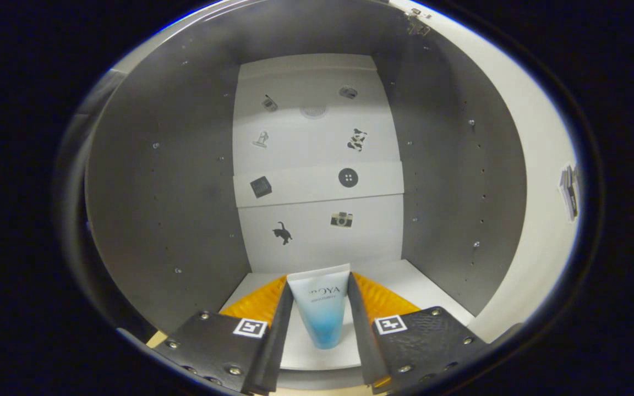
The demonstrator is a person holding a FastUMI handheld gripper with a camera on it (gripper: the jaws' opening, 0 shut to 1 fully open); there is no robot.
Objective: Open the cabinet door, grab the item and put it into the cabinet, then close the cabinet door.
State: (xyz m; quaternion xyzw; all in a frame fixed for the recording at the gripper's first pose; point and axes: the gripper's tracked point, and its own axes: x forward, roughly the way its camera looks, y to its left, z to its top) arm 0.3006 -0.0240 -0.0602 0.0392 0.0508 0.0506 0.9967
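Gripper (320, 308): closed on the tube, one finger pressing each side of it; the hold sits near the tube's flat, wide end (the crimped end, uppermost here).

Tube (322, 313): white fading to blue, cap end hanging down between the fingers, above the cabinet floor. Whether the cap touches the floor I cannot tell.

Cabinet floor (432, 289): pale panel, just under and ahead of the fingers. The tube is already inside the cabinet mouth.

Risk, release: if the fingers part while the cap is off the floor, the tube would probably drop, tip and roll (a round cap is a poor footing). It might come to rest near the front lip.

Risk, front lip: a tube left too close to the front could foul the door on closing, or fall out.

Side walls (157, 181): grey, with rows of peg holes, close on both flanks. A careless swing on withdrawal could knock a finger against them.

Shelf (317, 190): pale board across the middle, well beyond the tube; no conflict likely.

Back panel (317, 236): white, dotted with small stickers; far enough that pushing deeper looks safe.

Door (537, 181): swung open on the right, hinge (417, 23) at the top. Closing is not yet done.
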